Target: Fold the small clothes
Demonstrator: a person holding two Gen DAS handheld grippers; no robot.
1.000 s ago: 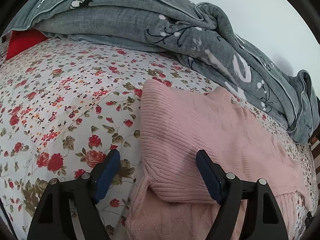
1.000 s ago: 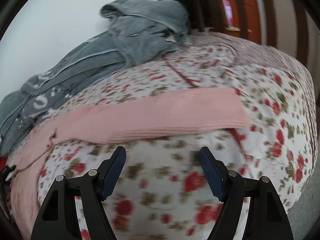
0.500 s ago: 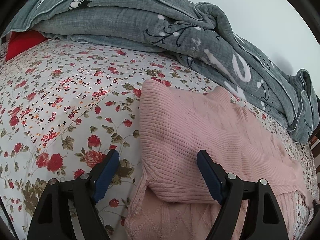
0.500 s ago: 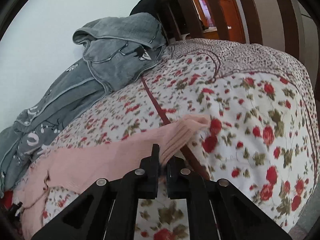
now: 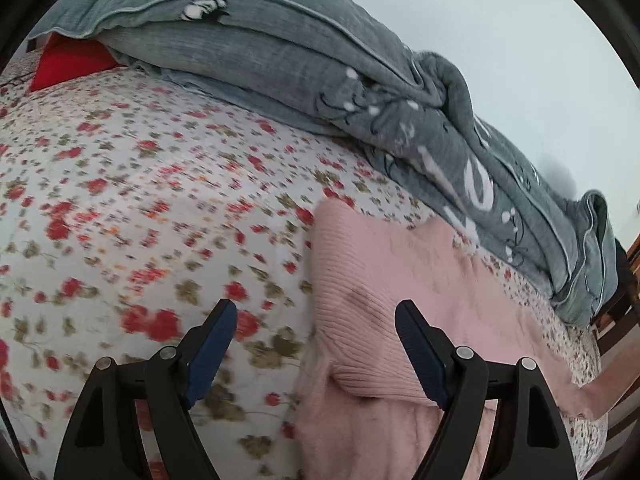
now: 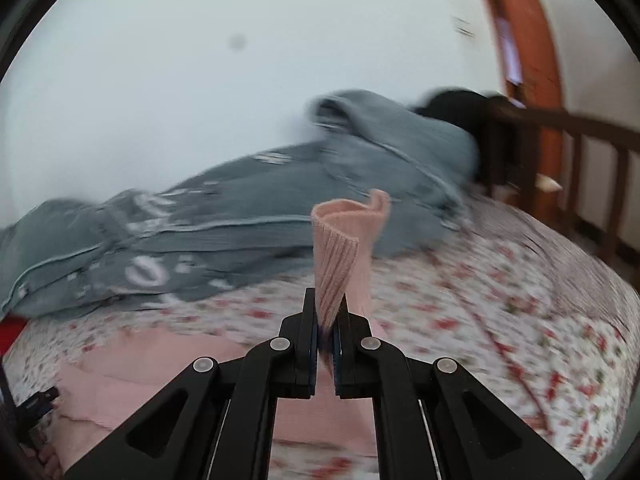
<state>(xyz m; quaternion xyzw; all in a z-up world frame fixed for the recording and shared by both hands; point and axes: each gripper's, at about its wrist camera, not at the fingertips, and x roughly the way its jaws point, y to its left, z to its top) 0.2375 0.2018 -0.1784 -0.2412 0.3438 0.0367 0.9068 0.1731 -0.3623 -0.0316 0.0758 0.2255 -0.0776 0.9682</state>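
Sweater cuff [image 6: 345, 240] stands pinched in our right claw [image 6: 325, 320], lifted above the floral bed [image 6: 500, 280]. Our left claw [image 5: 316, 344] hangs spread over the pink sweater [image 5: 400, 288] lying flat there.

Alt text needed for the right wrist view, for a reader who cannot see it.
The right gripper is shut on the ribbed cuff of a pink sweater, holding it raised above a floral bedsheet. The rest of the sweater lies flat at lower left, a grey quilt is bunched along the white wall, and a dark wooden bed rail stands at right.
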